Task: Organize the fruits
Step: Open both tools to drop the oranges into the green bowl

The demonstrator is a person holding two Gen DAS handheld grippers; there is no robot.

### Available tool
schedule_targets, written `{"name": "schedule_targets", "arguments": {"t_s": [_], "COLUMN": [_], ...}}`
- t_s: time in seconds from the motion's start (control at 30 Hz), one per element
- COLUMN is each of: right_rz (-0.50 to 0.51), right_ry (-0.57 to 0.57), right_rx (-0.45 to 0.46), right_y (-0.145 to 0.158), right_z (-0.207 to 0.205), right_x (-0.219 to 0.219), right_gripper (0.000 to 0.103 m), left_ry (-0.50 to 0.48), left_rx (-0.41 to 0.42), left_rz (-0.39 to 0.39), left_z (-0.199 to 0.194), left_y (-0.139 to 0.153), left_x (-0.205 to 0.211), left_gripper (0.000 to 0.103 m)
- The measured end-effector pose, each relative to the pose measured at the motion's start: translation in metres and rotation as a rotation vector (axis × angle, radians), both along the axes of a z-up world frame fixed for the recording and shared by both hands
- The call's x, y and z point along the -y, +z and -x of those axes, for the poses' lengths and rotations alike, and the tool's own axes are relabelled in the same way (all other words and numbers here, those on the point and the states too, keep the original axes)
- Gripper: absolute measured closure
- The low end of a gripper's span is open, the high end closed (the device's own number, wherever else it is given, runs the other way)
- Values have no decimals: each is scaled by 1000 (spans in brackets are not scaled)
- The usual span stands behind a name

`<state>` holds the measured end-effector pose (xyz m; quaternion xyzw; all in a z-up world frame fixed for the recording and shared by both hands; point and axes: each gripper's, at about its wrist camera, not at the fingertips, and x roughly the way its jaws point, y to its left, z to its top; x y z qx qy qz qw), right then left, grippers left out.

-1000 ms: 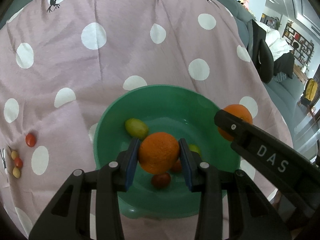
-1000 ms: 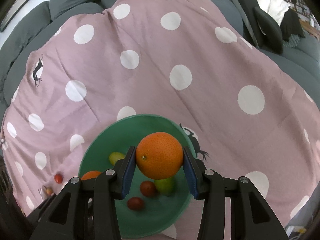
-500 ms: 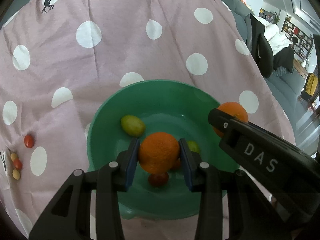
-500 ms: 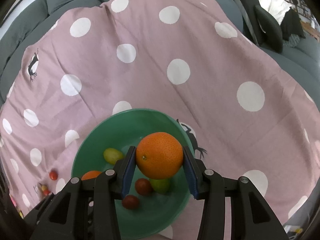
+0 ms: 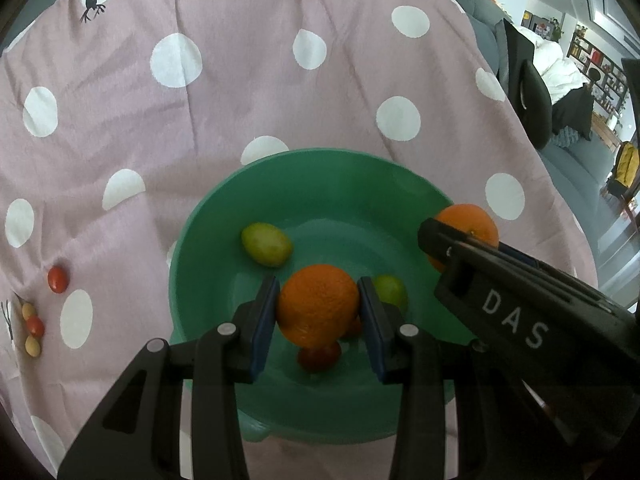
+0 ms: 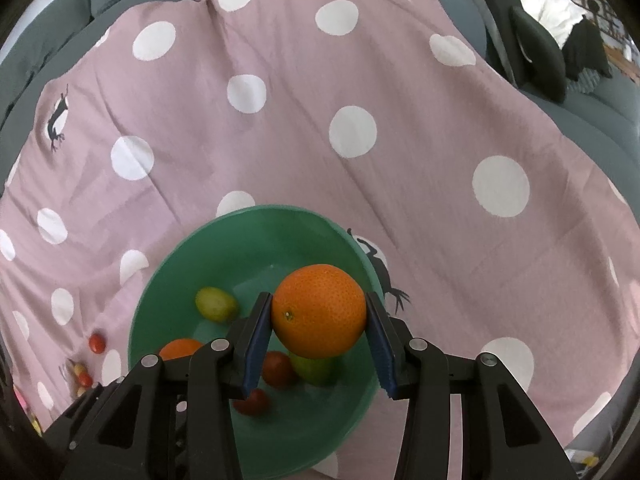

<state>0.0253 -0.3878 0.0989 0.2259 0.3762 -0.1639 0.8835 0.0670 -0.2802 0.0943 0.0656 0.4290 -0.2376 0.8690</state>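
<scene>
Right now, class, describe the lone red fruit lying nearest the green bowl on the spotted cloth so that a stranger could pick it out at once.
Start at the round green plastic bowl on the pink cloth with white dots. Look left of the bowl, out on the cloth, to the small red oval tomato. It lies alone, nearer the bowl than the tight cluster of red and yellow small fruits by the cloth's edge.

Both tools are the same build: matte black plastic frames with triangular cut-outs in the arms. On the left gripper (image 5: pixel 318 312) a round silver screw head sits on each arm, and each of its fingers (image 5: pixel 264 326) carries a flat blue pad on the inner face. The right gripper (image 6: pixel 319 322) matches it, and its black side bears the white letters "DAS".
</scene>
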Motion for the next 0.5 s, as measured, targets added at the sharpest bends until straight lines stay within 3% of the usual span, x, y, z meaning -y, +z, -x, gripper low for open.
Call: {"name": "schedule_targets", "arguments": {"t_s": [0.5], "right_rz": [16], "right_ry": [6], "right_rx": [-25], "right_y": [-1], "right_z": [-3], "right_x": [-3], "right_gripper": [55], "left_ry": [5], "left_rx": [-13], "left_rz": [-9], "left_z": [0], "left_y": [-3], "left_x": [-4], "left_gripper": [63]}}
